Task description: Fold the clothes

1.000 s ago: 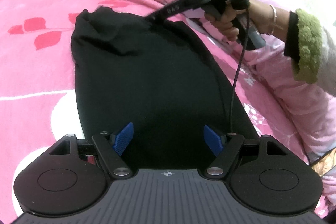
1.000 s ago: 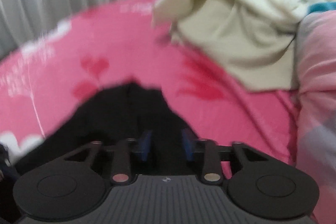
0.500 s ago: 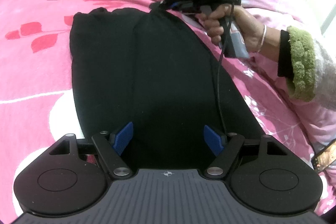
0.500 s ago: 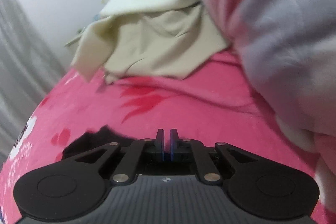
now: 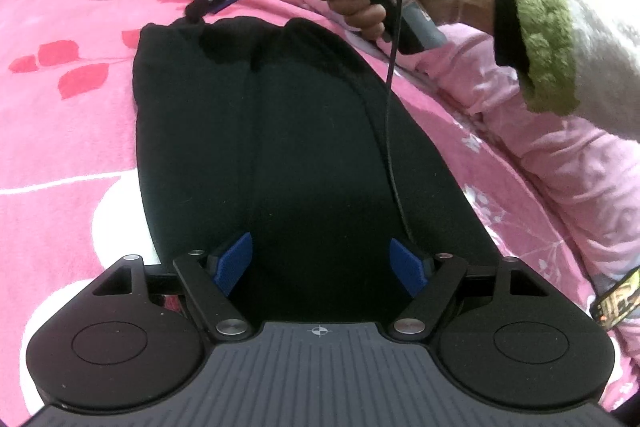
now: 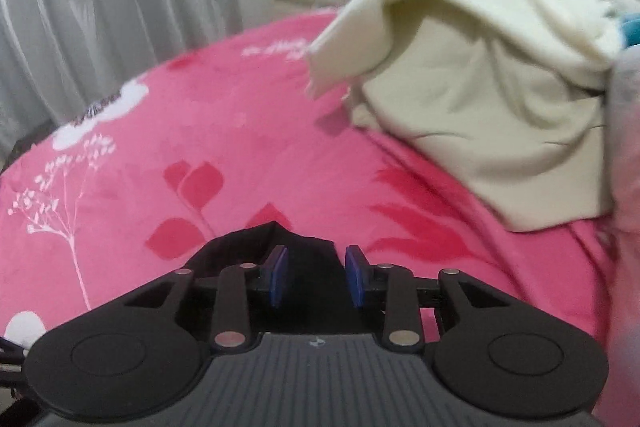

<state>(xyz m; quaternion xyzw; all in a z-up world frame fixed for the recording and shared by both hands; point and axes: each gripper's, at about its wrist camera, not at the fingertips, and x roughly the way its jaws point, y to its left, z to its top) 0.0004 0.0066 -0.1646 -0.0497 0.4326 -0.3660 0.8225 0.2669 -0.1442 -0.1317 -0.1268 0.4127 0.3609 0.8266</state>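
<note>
While my right gripper (image 6: 316, 275) is opening over the black garment (image 5: 280, 147)'s far corner, I am keeping my left gripper (image 5: 320, 263) spread wide and empty — letting the fold settle flat.

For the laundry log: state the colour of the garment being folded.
Black garment, plain; clearest in the left wrist view.

Left tongs (image 5: 320, 267) gape wide; right tongs (image 6: 316, 277) are opening.
</note>
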